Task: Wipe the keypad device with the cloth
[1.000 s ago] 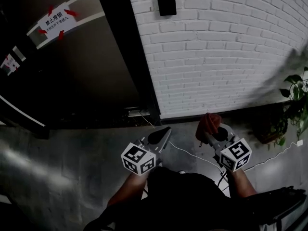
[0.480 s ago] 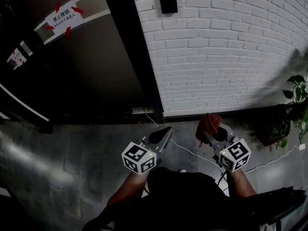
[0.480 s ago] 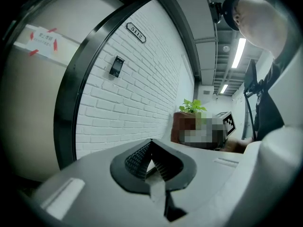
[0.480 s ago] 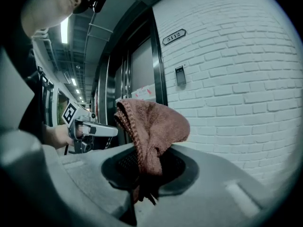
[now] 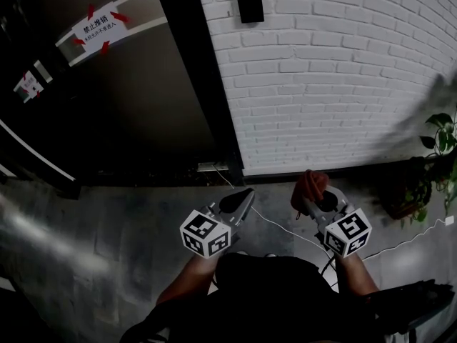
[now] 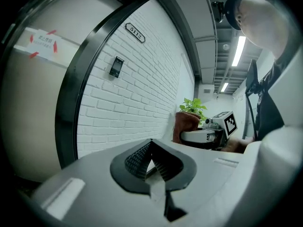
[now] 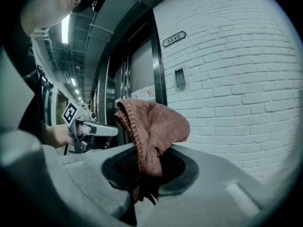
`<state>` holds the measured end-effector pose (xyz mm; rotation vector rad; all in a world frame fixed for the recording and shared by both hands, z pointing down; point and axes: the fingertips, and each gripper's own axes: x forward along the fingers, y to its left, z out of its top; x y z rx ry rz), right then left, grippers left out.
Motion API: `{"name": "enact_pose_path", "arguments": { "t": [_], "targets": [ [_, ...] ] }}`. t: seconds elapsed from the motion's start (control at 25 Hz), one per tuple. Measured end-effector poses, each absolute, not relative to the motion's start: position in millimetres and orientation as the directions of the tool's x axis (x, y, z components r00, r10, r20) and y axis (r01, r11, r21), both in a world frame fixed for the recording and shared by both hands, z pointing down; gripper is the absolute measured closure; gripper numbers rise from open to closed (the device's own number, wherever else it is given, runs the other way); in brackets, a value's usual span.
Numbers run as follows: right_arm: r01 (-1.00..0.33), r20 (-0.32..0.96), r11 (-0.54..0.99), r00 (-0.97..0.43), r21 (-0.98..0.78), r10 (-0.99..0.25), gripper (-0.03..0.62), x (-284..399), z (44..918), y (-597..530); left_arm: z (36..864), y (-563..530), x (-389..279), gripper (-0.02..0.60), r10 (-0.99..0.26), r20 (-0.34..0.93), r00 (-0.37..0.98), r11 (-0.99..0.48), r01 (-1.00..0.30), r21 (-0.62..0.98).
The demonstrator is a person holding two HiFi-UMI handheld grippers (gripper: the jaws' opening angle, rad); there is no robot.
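The black keypad device point(image 5: 248, 0) hangs high on the white brick wall point(image 5: 335, 84), right of the dark door frame; it shows small in the left gripper view point(image 6: 115, 66) and the right gripper view point(image 7: 179, 77). My right gripper point(image 5: 312, 194) is shut on a reddish-brown cloth point(image 5: 311, 184), which bunches up above the jaws point(image 7: 151, 126). My left gripper point(image 5: 240, 202) is shut with nothing in it point(image 6: 150, 161). Both grippers are held low, well below the keypad.
A dark door point(image 5: 121, 98) with a taped paper notice point(image 5: 98, 29) stands left of the wall. A number plate point(image 7: 173, 39) sits above the keypad. A potted plant point(image 5: 439, 156) stands at the right. A white cable point(image 5: 285, 231) runs across the grey floor.
The head view has tipped slightly, so the keypad sits a little lower and to the right in the picture. Both grippers hold nearly the same places.
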<state>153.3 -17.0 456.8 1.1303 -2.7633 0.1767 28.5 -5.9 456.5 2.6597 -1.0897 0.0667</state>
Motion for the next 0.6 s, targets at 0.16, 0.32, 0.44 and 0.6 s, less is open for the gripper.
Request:
{"name": "enact_pose_path", "arguments": {
  "t": [0.16,0.32,0.44,0.6],
  "targets": [
    [-0.71,0.187,0.702,-0.698,-0.056,-0.691,0.528,156,461,-14,455,-1,33,0.565,-0.676,0.138,0.724,-0.693,-0.688,0.217],
    [-0.712,0.189,0.7,-0.697,-0.06,-0.692,0.53,156,463,-10,457,3,31,0.565,-0.678,0.144,0.721,-0.689,-0.692,0.215],
    [-0.712,0.195,0.699,-0.696,-0.063,-0.691,0.53,155,466,-8,457,4,29,0.565,-0.685,0.138,0.715,-0.683,-0.697,0.218],
    [-0.705,0.206,0.704,-0.703,-0.083,-0.68,0.53,154,468,-5,452,5,26,0.565,-0.695,0.127,0.708,-0.677,-0.703,0.217]
  ]
}}
